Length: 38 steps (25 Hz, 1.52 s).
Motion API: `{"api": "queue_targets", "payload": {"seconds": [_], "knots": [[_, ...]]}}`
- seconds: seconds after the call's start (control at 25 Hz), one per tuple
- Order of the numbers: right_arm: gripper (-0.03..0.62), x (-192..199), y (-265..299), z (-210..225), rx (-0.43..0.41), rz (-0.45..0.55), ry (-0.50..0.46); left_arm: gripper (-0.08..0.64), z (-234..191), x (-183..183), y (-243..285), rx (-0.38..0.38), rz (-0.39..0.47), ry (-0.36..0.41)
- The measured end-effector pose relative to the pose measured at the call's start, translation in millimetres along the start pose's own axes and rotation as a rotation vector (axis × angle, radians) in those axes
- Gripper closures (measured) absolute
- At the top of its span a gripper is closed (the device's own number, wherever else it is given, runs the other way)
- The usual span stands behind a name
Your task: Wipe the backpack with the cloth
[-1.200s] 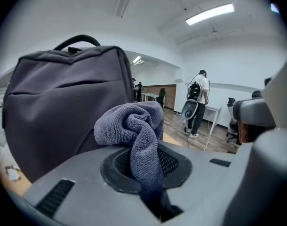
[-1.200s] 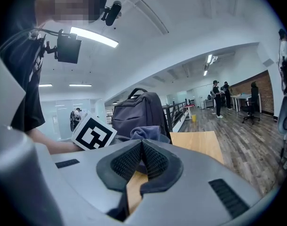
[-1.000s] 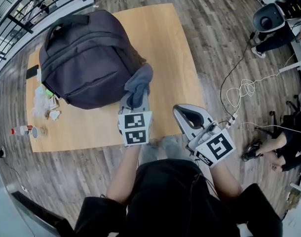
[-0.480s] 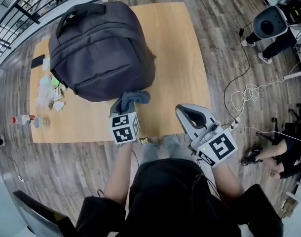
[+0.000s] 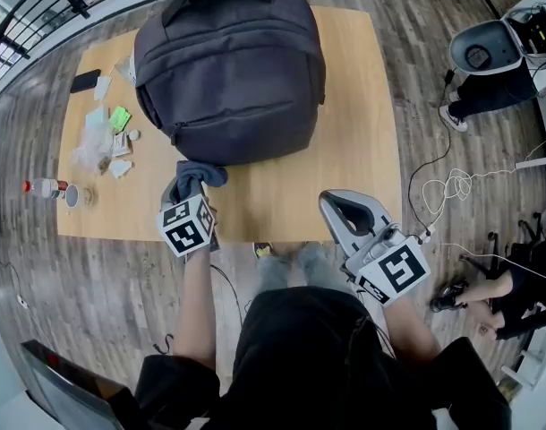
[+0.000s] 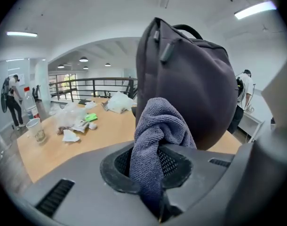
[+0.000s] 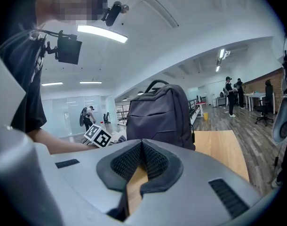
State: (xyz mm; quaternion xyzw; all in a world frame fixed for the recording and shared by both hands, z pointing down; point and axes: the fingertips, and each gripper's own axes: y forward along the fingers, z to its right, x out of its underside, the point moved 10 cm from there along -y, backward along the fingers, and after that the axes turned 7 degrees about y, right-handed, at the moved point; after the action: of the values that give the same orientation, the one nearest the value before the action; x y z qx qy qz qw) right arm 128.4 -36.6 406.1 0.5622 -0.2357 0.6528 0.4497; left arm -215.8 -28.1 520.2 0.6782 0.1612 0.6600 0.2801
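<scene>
A dark grey backpack (image 5: 230, 65) lies on the wooden table (image 5: 354, 150), its handle at the far side. My left gripper (image 5: 191, 191) is shut on a bunched blue-grey cloth (image 5: 200, 176) just in front of the backpack's near left corner, close to the table's front edge. In the left gripper view the cloth (image 6: 160, 126) bulges up out of the closed jaws, with the backpack (image 6: 200, 88) right behind it. My right gripper (image 5: 346, 209) hangs at the table's front edge, to the right, shut and holding nothing. Its own view shows the backpack (image 7: 157, 112) ahead.
On the table's left part lie a phone (image 5: 86, 81), a green packet (image 5: 120, 117) and crumpled wrappers (image 5: 94, 146). A bottle (image 5: 42, 187) and a cup (image 5: 73, 195) are at its left edge. Cables (image 5: 452, 182) trail on the floor at the right.
My left gripper has carried the cloth leftward along the backpack's near side, from its right corner to its left corner. The right gripper has stayed at the table's front edge.
</scene>
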Motion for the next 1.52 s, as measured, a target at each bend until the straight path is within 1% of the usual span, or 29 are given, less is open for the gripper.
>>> {"api": "queue_targets", "payload": {"seconds": [0.16, 0.2, 0.32, 0.36, 0.4, 0.44, 0.56, 0.64, 0.72, 0.8, 0.88, 1.0, 1.04, 1.08, 1.2, 1.28, 1.4, 1.52], "knots": [[0.580, -2, 10, -13, -0.006, -0.007, -0.014, 0.506, -33, -1, 1, -0.055, 0.015, -0.012], [0.580, -2, 10, -14, -0.003, -0.008, -0.015, 0.506, -41, 0, 0, -0.077, 0.021, -0.024], [0.580, -1, 9, -14, 0.015, -0.011, -0.014, 0.506, -68, 3, -3, -0.153, 0.038, -0.093], [0.580, 0, 8, -13, 0.022, -0.013, -0.014, 0.506, -71, 5, -3, -0.155, 0.035, -0.106], [0.580, 1, 7, -12, 0.029, -0.015, -0.013, 0.506, -67, 8, -2, -0.135, 0.030, -0.102], [0.580, 2, 7, -12, 0.034, -0.016, -0.011, 0.506, -58, 11, -1, -0.099, 0.026, -0.084], [0.580, 2, 9, -14, 0.037, -0.011, -0.008, 0.506, -13, 17, 1, 0.054, 0.042, 0.010], [0.580, 0, 8, -16, 0.034, -0.006, -0.012, 0.506, 22, 20, 0, 0.139, 0.048, 0.085], [0.580, -2, 7, -15, 0.037, 0.001, -0.014, 0.506, 54, 21, 1, 0.195, 0.045, 0.167], [0.580, -3, 4, -14, 0.043, 0.006, -0.012, 0.506, 80, 20, 5, 0.242, 0.043, 0.211], [0.580, -2, 1, -12, 0.052, 0.008, -0.011, 0.506, 101, 17, 11, 0.277, 0.047, 0.211], [0.580, -1, -9, -6, 0.079, 0.012, -0.005, 0.506, 127, 10, 20, 0.312, 0.040, 0.167], [0.580, 0, -13, -3, 0.092, 0.014, -0.002, 0.506, 137, 9, 22, 0.329, 0.032, 0.167], [0.580, 0, -17, 0, 0.107, 0.016, -0.001, 0.506, 149, 10, 25, 0.353, 0.026, 0.181], [0.580, 0, -32, 10, 0.146, 0.025, 0.006, 0.506, 184, 10, 33, 0.422, 0.029, 0.255], [0.580, -1, -45, 17, 0.173, 0.032, 0.013, 0.506, 202, 7, 38, 0.446, 0.028, 0.271], [0.580, 2, -65, 27, 0.223, 0.039, 0.028, 0.506, 227, -7, 40, 0.483, 0.033, 0.254], [0.580, 2, -77, 33, 0.252, 0.050, 0.038, 0.506, 241, -28, 27, 0.512, 0.084, 0.220]]}}
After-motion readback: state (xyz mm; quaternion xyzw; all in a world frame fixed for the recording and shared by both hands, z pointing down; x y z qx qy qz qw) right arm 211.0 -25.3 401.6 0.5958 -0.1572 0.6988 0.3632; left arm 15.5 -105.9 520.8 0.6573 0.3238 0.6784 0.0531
